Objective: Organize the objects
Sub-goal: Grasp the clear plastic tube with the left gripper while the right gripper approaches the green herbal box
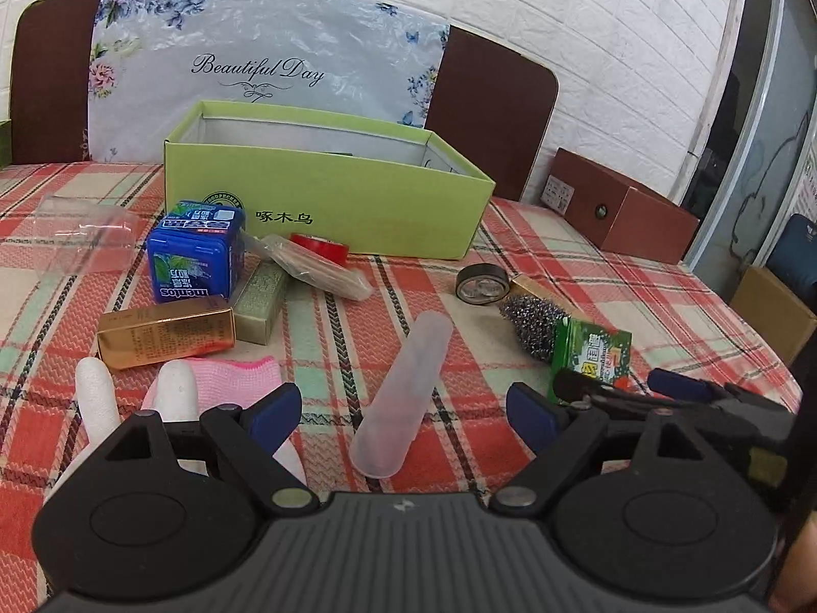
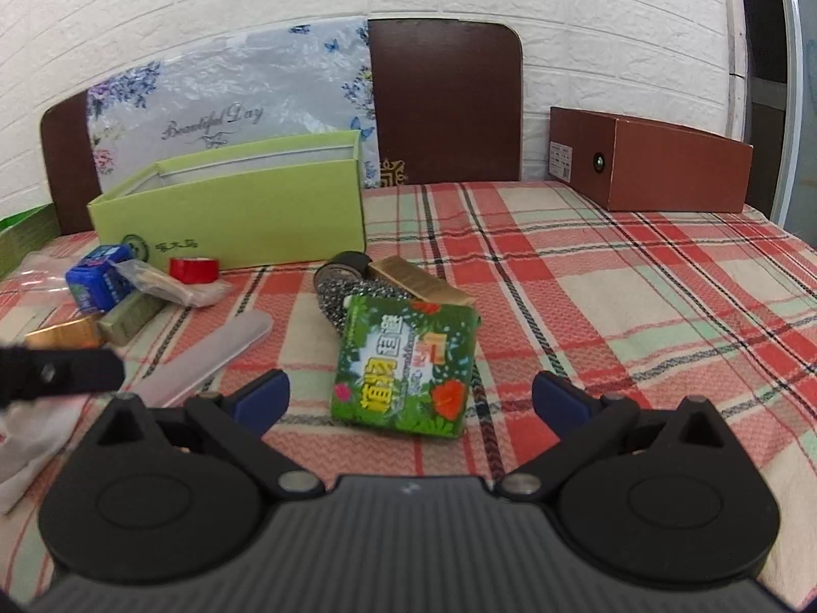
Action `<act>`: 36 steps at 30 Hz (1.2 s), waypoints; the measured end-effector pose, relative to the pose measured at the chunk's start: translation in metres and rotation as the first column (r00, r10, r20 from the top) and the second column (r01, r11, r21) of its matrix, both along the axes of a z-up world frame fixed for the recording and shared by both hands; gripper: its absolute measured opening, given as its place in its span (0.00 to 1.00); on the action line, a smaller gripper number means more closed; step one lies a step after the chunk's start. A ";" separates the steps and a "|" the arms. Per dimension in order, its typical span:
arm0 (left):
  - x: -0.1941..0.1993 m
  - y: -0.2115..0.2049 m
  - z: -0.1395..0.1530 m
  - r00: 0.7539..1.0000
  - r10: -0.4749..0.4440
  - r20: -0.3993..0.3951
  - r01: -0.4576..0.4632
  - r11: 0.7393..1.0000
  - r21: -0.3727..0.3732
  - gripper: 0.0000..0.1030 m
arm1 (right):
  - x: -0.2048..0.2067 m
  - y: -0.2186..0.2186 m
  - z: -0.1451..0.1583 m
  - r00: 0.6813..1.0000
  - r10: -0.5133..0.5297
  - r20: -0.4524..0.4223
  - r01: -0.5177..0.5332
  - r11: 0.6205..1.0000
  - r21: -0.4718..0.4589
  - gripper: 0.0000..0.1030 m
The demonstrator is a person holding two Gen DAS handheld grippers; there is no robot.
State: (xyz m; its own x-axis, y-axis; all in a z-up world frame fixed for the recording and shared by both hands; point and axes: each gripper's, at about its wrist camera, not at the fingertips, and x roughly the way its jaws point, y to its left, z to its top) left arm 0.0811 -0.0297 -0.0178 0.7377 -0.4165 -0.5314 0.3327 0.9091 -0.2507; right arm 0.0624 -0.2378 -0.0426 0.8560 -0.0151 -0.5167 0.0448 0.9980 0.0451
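My left gripper is open, its fingers either side of a translucent plastic tube case lying on the plaid cloth. My right gripper is open over a green tissue pack, also seen in the left wrist view. An open lime-green box stands behind. Near it lie a blue Mentos tin, a gold box, an olive box, a red tape roll, a bagged stick bundle, a black tape roll and a steel scourer.
A brown box stands at the back right by the white brick wall. A pink and white glove lies under my left gripper's left finger. A clear plastic cup lies at the left. A brown headboard backs the table.
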 end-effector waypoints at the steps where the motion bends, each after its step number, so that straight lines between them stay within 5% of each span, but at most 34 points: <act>1: 0.000 0.001 0.000 1.000 0.003 -0.006 -0.003 1.000 -0.004 0.88 | 0.005 0.001 -0.001 1.000 -0.003 -0.010 0.003 1.000 -0.004 1.00; 4: 0.003 0.003 -0.002 1.000 0.014 -0.023 -0.014 1.000 -0.006 0.88 | 0.019 0.004 -0.005 0.999 -0.009 -0.033 0.008 1.000 -0.024 0.83; 6: 0.005 0.001 -0.004 0.999 0.014 -0.029 -0.013 1.000 0.005 0.88 | 0.023 0.004 -0.008 0.998 0.000 -0.065 -0.001 1.000 -0.017 0.62; 13: 0.016 -0.013 -0.012 0.999 -0.041 -0.030 0.042 0.998 0.043 0.86 | 0.001 -0.012 0.004 0.985 0.120 -0.125 -0.111 0.991 0.073 0.61; 15: 0.020 -0.017 -0.018 0.998 -0.053 -0.033 0.055 0.996 0.068 0.78 | -0.005 -0.013 0.006 0.972 0.180 -0.154 -0.171 0.983 0.071 0.61; 19: 0.017 -0.021 -0.024 0.998 -0.064 -0.007 0.064 0.989 0.130 0.65 | -0.014 -0.011 0.005 0.980 0.130 -0.150 -0.127 0.992 0.026 0.62; 23: 0.009 -0.026 -0.025 0.997 -0.075 0.026 0.067 0.974 0.217 0.32 | -0.014 -0.009 0.003 0.981 0.127 -0.144 -0.123 0.992 0.039 0.65; 31: -0.003 -0.032 -0.016 0.988 -0.143 -0.061 0.150 0.979 0.136 0.28 | -0.018 -0.008 0.002 0.978 0.149 -0.145 -0.145 0.989 0.041 0.65; 36: 0.019 -0.049 -0.016 0.991 -0.116 -0.062 0.125 0.979 0.163 0.29 | -0.018 -0.010 0.001 0.980 0.135 -0.147 -0.131 0.991 0.038 0.68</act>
